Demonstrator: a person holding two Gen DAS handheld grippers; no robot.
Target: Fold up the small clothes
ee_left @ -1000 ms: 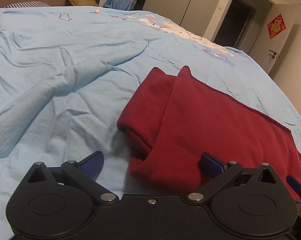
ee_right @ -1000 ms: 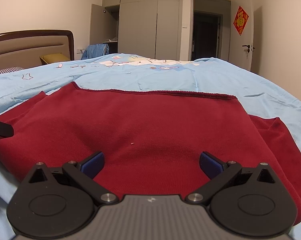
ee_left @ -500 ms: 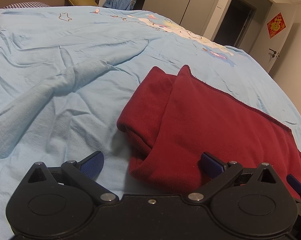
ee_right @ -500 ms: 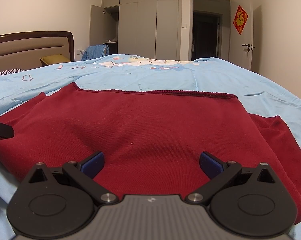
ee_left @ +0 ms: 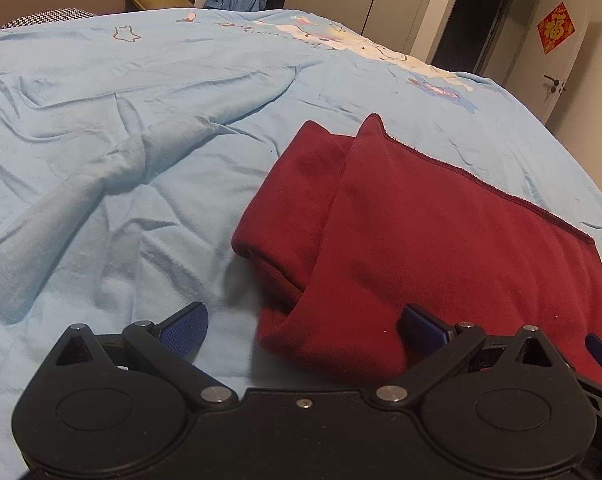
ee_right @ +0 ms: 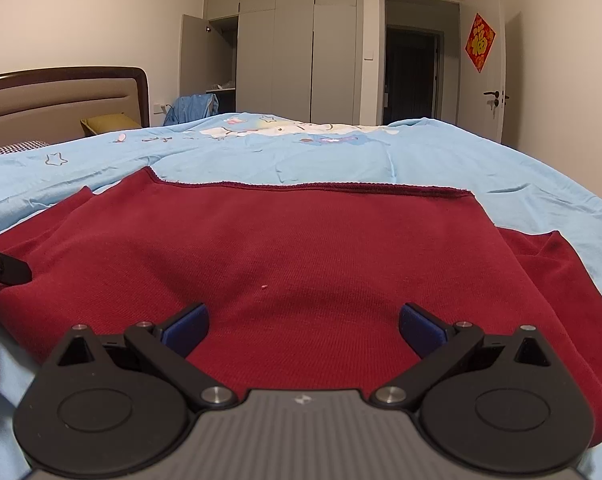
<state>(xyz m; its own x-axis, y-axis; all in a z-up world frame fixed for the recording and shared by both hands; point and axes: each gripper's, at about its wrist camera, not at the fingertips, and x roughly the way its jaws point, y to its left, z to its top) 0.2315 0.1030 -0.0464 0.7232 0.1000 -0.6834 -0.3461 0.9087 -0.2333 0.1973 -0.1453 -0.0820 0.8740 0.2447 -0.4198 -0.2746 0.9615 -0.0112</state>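
Across the lower centre and right of the left wrist view: dark red knit garment (ee_left: 441, 248), lying flat on light blue bedsheet (ee_left: 141, 128), already folded over itself. Upper layer's stitched hem runs diagonally from upper centre toward right edge; a second thickness pokes out at its left side, rounded fold edge facing frame left. Sheet creased, one long ridge running from lower left up toward centre.

Left gripper (ee_left: 303, 326) at frame bottom, fingers wide apart, nothing between them. Left blue pad (ee_left: 183, 330) over bare sheet, just beside garment's near corner; right pad (ee_left: 419, 326) over the red cloth. Contact with fabric: cannot tell. At lower right edge, a blue pad and black linkage of the other gripper (ee_left: 601, 354) partly in frame.

Right wrist view: same garment (ee_right: 301, 248) filling middle of frame, hem horizontal across upper-middle, sleeve-like part sticking out at right. Small pale fleck on cloth near centre. Right gripper (ee_right: 303, 326) at bottom, fingers spread wide, empty, both pads over red fabric near its close edge. Black part of left gripper (ee_right: 3, 270) at left edge, on or just above the garment.

Background, upper frame: padded headboard (ee_right: 61, 96) at left, grey wardrobe (ee_right: 293, 48) with one door ajar, dark doorway (ee_right: 411, 76), red door ornament (ee_right: 480, 42) at upper right.
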